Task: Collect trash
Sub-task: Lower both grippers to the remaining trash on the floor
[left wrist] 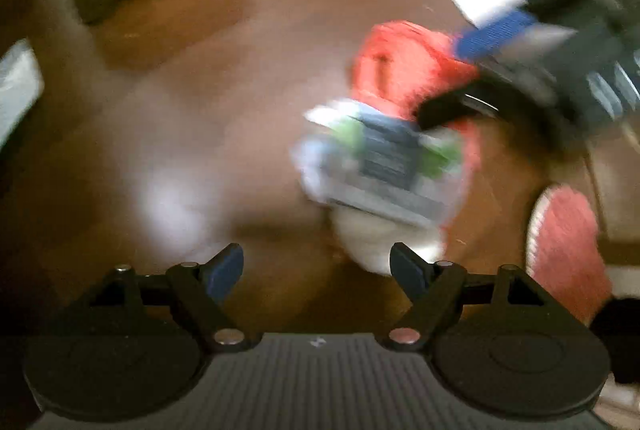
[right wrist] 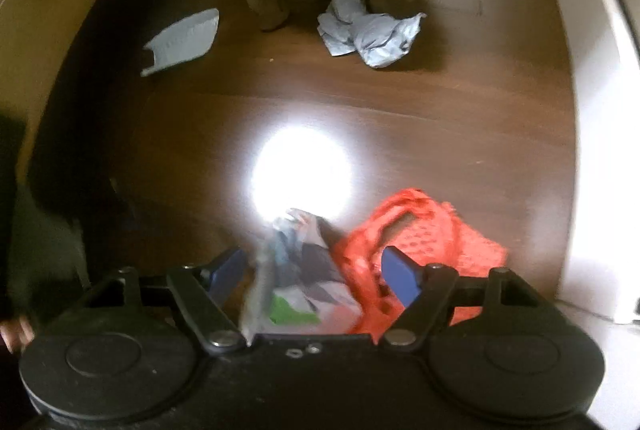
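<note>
The landmark here is the red mesh bag (right wrist: 420, 230), which lies on the brown wooden floor (right wrist: 400, 118). Just beside it, on its left side in the right wrist view, lies a crumpled plastic wrapper (right wrist: 300, 290) with green and dark print, touching the bag. The right gripper (right wrist: 316, 276) points steeply down over this wrapper; its jaws stand apart with the wrapper between them, and the pads do not yet press on it. The left gripper (left wrist: 318, 268) is also wide apart and holds nothing; it hangs over the floor near the same wrapper (left wrist: 380, 166). To do this step well, I would lower the right gripper so both pads pass the wrapper's sides, keep the right pad away from the bag's mesh, and then close. The wrapper seems to have its long axis running away from the camera, with a twisted end pointing far from the gripper, but blur makes this uncertain. Farther from the bag, near furniture legs, lie a crumpled grey paper (right wrist: 372, 34) and a flat grey piece (right wrist: 180, 40)
</note>
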Demonstrator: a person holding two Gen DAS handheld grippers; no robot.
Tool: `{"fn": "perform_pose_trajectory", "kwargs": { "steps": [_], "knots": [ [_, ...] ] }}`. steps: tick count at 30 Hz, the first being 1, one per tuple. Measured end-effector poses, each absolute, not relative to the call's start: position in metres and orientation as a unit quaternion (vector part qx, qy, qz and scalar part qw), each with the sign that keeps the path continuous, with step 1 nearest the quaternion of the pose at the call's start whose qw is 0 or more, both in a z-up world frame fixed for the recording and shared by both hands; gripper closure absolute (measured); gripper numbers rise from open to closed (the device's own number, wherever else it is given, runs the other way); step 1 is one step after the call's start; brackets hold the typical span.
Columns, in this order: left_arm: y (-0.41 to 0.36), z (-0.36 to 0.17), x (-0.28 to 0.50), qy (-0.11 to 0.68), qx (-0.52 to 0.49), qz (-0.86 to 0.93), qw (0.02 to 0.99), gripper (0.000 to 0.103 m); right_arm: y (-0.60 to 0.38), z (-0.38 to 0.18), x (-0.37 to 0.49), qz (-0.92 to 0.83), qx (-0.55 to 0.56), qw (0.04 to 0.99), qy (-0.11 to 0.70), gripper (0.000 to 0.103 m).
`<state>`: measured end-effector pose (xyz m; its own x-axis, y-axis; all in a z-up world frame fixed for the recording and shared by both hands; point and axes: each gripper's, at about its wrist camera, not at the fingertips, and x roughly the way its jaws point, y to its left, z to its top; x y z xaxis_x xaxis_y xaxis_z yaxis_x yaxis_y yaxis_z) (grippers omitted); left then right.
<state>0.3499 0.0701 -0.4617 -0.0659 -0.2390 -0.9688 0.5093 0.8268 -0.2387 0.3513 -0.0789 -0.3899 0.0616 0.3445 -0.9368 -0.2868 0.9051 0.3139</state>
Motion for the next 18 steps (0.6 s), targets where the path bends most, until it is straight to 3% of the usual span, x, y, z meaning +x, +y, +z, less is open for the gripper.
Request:
{"fn": "perform_pose_trajectory", "kwargs": {
  "steps": [13, 18],
  "knots": [
    [0.055, -0.495, 0.345, 0.708, 0.008, -0.314, 0.632, 0.023, -0.052, -0.429, 0.347, 0.2, 0.024, 0.697, 0.688, 0.033],
    [0.053, -0.506, 0.343, 0.721, -0.002, -0.301, 0.624, 0.024, -0.051, -0.437, 0.345, 0.185, 0.02, 0.694, 0.695, 0.052]
  ]
}}
